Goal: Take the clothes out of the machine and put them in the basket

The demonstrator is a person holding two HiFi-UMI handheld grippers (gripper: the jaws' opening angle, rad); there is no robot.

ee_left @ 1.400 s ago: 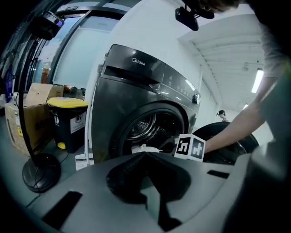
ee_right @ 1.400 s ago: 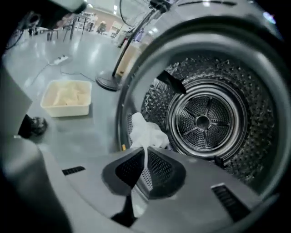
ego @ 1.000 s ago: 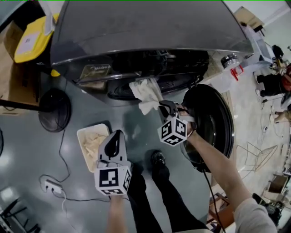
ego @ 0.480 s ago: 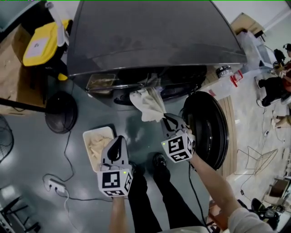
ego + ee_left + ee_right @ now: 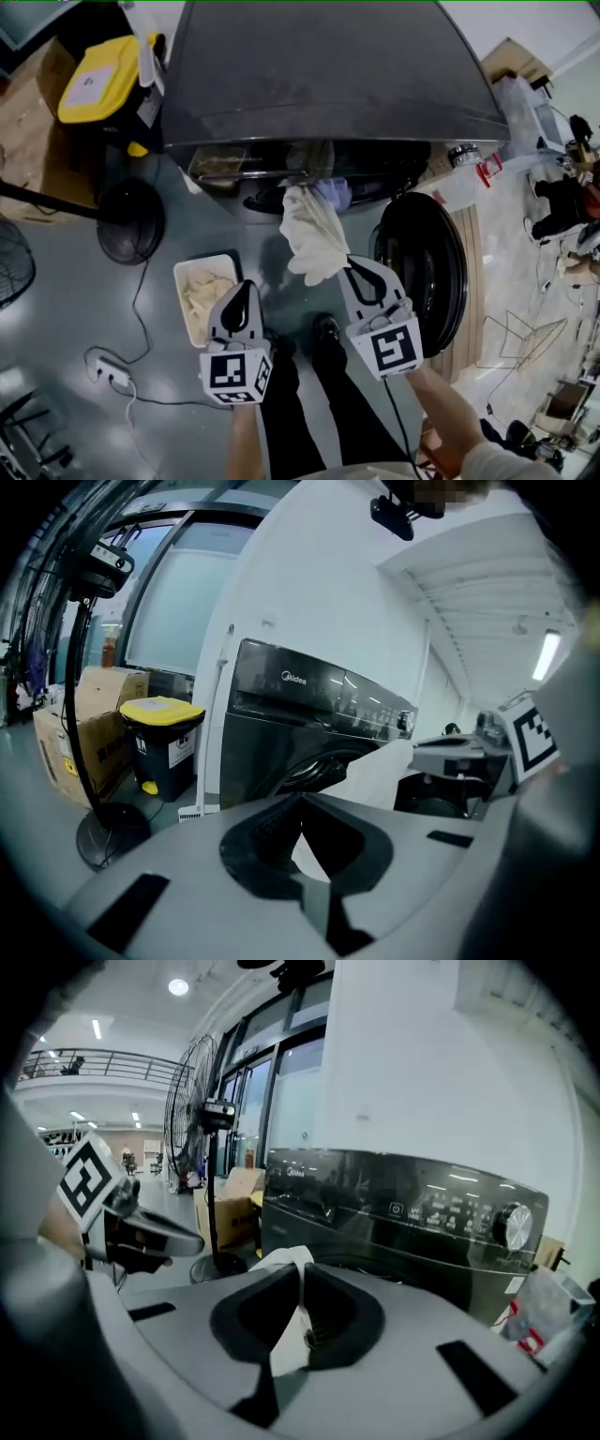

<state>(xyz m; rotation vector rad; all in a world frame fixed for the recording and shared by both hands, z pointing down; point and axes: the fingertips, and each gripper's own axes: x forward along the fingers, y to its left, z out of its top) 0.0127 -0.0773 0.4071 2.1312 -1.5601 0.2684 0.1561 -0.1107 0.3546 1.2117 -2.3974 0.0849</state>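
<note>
"Two grippers: is either holding something?"

"Only the right gripper (image 5: 352, 266), tilted slightly downward and clamped on a white cloth (image 5: 311, 234) that stretches ahead to the washing machine (image 5: 328, 75) opening. The left gripper (image 5: 242, 287) is closed and empty, with the basket (image 5: 180, 292) just to its left."

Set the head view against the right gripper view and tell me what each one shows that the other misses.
Only the head view: the basket on the floor with pale cloth in it, the machine's round door swung open, and the person's shoes.
Only the right gripper view: the machine's control panel with its dial, seen from the front.
Both: the washing machine, the left gripper, and the white cloth pinched in the shut jaws of the right gripper.
</note>
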